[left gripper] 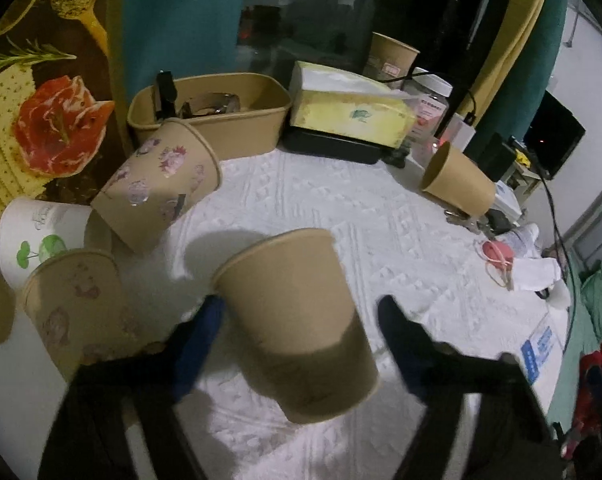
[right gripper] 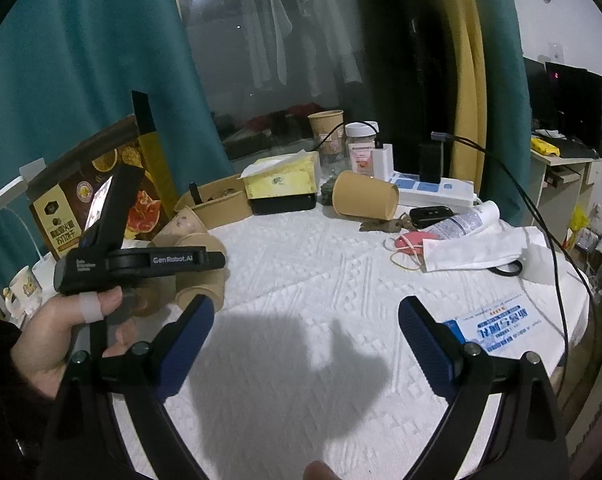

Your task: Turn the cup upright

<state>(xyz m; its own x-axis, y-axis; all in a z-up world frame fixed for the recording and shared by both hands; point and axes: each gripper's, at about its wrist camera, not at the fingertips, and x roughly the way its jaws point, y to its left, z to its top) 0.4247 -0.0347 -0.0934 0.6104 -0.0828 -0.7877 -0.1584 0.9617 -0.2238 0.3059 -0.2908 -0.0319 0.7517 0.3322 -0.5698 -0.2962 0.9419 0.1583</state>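
**Ana:** Jaws on the left gripper (left gripper: 301,304) stand around the plain brown cup (left gripper: 289,320), but they are not clamped. One blue pad (left gripper: 205,328) is against the cup's wall. The other pad is apart from it, with a strip of white cloth showing between.

**Ben:** And the cup itself?

**Ana:** It is tilted, not upright, over the white cloth (left gripper: 341,208) on the bench. One end points away and the other comes toward the camera. It is blurred, so I cannot tell which end is the mouth.

**Ben:** The right gripper (right gripper: 307,302)?

**Ana:** Its jaws are spread wide over bare cloth, with nothing between them. From its camera you see the left hand (right gripper: 61,332) wrapped around the left gripper's handle, at the left side of the bench.

**Ben:** What is nearby?

**Ana:** Left of the cup is a flower-printed cup (left gripper: 161,184), leaning. Just below it are a white cup (left gripper: 37,240) and a second printed cup (left gripper: 73,304). Behind them stands a brown tub (left gripper: 237,128), with a yellow tissue box (left gripper: 349,112) beside it. Well apart on the right, another plain cup (left gripper: 459,182) lies on its side.
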